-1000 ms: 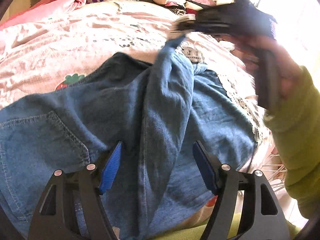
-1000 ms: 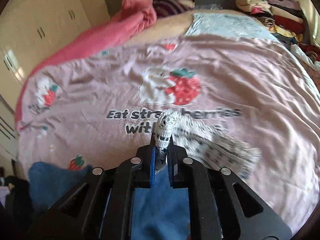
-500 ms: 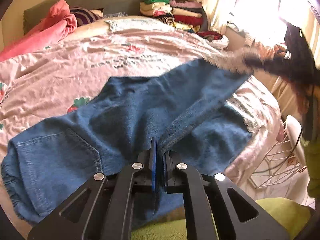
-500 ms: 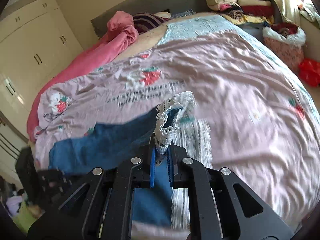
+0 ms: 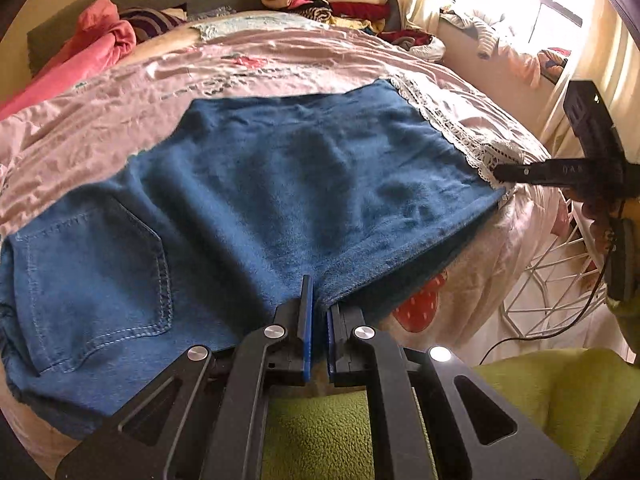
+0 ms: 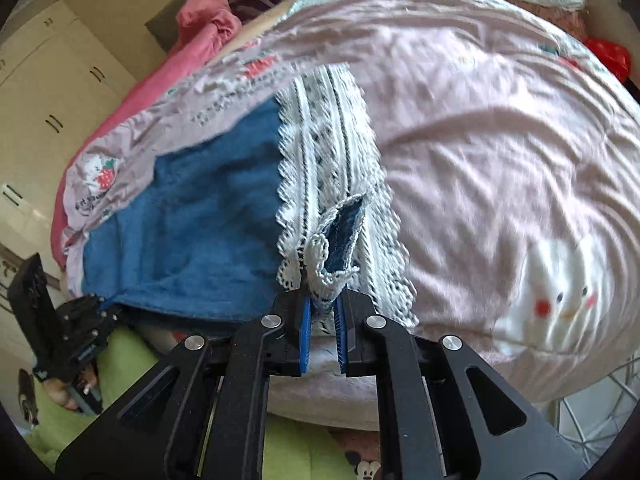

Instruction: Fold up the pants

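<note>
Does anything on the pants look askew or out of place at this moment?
Mostly no: the pants lie spread fairly flat on the bed cover. One oddity: at the right tool, shut on the lace hem, a hem corner is curled up. The left tool pinches the near edge.

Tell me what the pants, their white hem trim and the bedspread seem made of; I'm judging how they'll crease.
Pants: blue denim, by the contrast stitching on the back pocket, though the leg looks soft, almost brushed. Hem trim: white openwork lace, scalloped edge, likely cotton crochet. Bedspread: thin pink printed woven fabric, faint sheen, finely wrinkled; fibre unclear.
</note>
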A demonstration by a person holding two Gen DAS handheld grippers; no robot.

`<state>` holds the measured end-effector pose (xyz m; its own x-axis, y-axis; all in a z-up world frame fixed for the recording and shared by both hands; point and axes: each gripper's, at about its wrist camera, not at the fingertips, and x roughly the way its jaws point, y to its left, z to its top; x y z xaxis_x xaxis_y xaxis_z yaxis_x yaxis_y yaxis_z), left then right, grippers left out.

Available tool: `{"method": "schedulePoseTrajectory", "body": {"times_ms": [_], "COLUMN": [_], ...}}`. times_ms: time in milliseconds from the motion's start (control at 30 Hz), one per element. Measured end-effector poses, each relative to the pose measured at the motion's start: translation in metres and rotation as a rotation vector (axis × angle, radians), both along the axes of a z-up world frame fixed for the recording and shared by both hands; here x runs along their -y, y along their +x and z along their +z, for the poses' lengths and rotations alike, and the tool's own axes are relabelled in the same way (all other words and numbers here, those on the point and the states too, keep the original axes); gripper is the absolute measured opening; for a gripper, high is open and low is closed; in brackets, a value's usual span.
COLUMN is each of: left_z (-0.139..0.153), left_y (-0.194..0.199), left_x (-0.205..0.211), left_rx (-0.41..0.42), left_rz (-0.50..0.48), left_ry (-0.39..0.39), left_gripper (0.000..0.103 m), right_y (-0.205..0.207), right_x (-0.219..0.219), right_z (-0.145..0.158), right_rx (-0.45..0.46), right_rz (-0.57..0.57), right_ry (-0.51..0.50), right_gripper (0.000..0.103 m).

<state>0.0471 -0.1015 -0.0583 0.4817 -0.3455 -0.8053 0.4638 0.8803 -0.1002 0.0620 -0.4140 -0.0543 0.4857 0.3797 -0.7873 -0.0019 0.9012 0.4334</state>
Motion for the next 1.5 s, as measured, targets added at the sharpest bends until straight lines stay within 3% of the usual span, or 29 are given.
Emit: {"method": "schedulePoseTrajectory", "body": {"times_ms": [167, 233, 333, 433, 467, 567, 600, 667, 733, 800, 900, 967, 1067, 1100, 1133, 1167, 1267, 1333, 1433, 1500], "left_z": [-0.006, -0.005, -0.004, 0.000, 0.004, 0.018, 0.026, 0.039, 0.050, 0.053, 0.042, 0.028, 0.006, 0.002, 0.000, -0.001, 0.012, 0.020, 0.011, -0.001], "left_y": [-0.001, -0.002, -0.005, -0.010, -0.013, -0.021, -0.023, -0.028, -0.030, -0.028, -0.020, -0.014, -0.002, 0.002, 0.005, 0.009, 0.006, 0.001, 0.007, 0.011], "left_x": [0.002, 0.002, 0.001, 0.001, 0.000, -0.013, -0.022, -0.042, -0.071, -0.107, -0.163, -0.188, -0.202, -0.200, -0.196, -0.192, -0.189, -0.197, -0.206, -0.211], "left_rx": [-0.015, -0.013, -0.018, -0.016, -0.010, 0.013, 0.028, 0.068, 0.106, 0.113, 0.064, 0.013, -0.065, -0.061, -0.061, -0.061, 0.005, 0.049, 0.008, -0.014], "left_rz": [-0.014, -0.018, -0.029, -0.043, -0.042, -0.016, 0.005, 0.061, 0.164, 0.305, 0.522, 0.630, 0.687, 0.654, 0.645, 0.646, 0.648, 0.670, 0.673, 0.679], "left_ry": [0.018, 0.014, -0.010, -0.028, -0.035, -0.069, -0.083, -0.106, -0.112, -0.114, -0.140, -0.152, -0.205, -0.270, -0.275, -0.258, -0.225, -0.153, -0.161, -0.154], "left_gripper": [0.008, 0.008, 0.020, 0.038, 0.043, 0.043, 0.055, 0.074, 0.076, 0.086, 0.087, 0.095, 0.092, 0.068, 0.048, 0.041, 0.041, 0.041, 0.045, 0.055], "right_y": [-0.008, -0.012, -0.018, -0.019, -0.018, -0.007, -0.003, 0.006, 0.007, 0.006, 0.006, 0.005, 0.004, 0.005, 0.005, 0.005, 0.004, 0.003, 0.003, 0.003], "right_x": [0.012, 0.014, 0.012, -0.013, -0.021, -0.049, -0.051, -0.055, -0.053, -0.052, -0.045, -0.044, -0.046, -0.051, -0.051, -0.052, -0.050, -0.049, -0.052, -0.052], "right_z": [0.002, 0.011, 0.036, 0.051, 0.052, 0.040, 0.033, 0.009, -0.002, 0.000, 0.000, 0.000, -0.001, 0.000, 0.000, -0.001, 0.000, -0.002, -0.003, -0.003], "right_rx": [-0.009, 0.014, 0.104, 0.182, 0.192, 0.175, 0.152, 0.061, 0.063, 0.071, 0.069, 0.070, 0.072, 0.073, 0.073, 0.073, 0.073, 0.075, 0.077, 0.077], "right_rz": [-0.022, -0.033, -0.051, 0.039, 0.070, 0.169, 0.180, 0.179, 0.181, 0.183, 0.180, 0.179, 0.188, 0.189, 0.190, 0.191, 0.190, 0.190, 0.190, 0.196], "right_ry": [0.014, -0.029, -0.120, -0.175, -0.178, -0.208, -0.229, -0.329, -0.326, -0.317, -0.282, -0.276, -0.281, -0.283, -0.286, -0.286, -0.273, -0.264, -0.275, -0.281], "right_gripper": [0.011, 0.020, 0.022, 0.024, 0.026, 0.029, 0.030, 0.030, 0.030, 0.031, 0.033, 0.035, 0.040, 0.041, 0.041, 0.042, 0.042, 0.042, 0.042, 0.042]}}
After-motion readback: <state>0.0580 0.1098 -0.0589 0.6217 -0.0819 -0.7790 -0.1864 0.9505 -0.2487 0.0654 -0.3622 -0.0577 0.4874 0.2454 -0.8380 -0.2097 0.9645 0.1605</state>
